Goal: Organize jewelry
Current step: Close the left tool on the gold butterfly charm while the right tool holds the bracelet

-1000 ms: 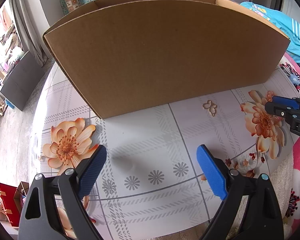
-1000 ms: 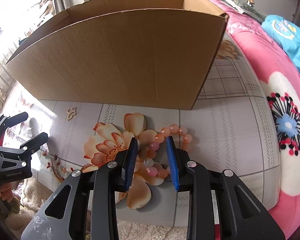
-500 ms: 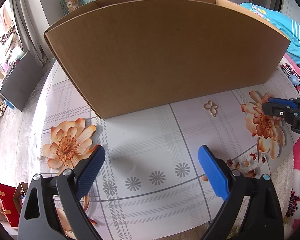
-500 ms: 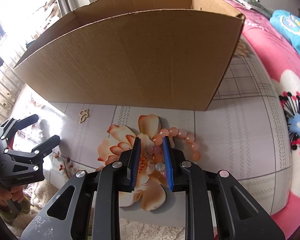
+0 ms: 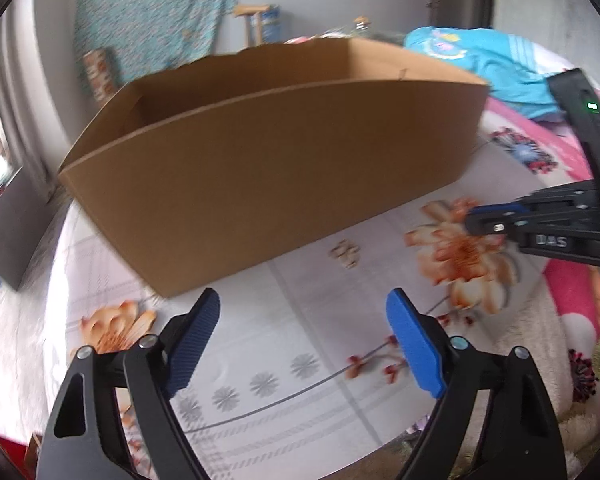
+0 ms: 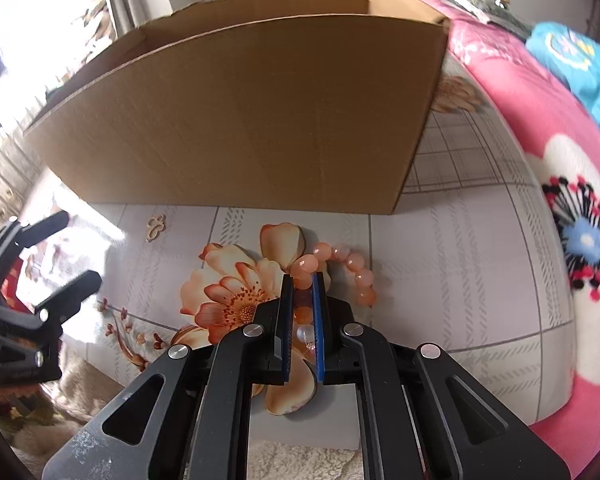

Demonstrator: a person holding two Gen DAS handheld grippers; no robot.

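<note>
The right gripper (image 6: 303, 292) is closing on the pink bead bracelet (image 6: 340, 266) — round beads could squirt free; the left gripper (image 5: 304, 328), spread and empty, is narrowing.

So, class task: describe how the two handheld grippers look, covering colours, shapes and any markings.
Both are black clamp-style frames with triangular cut-outs and silver rivets. The left gripper has two ribbed blue pads. The right gripper has the same blue pads, and the left view shows white lettering and a small green light on its body.
</note>
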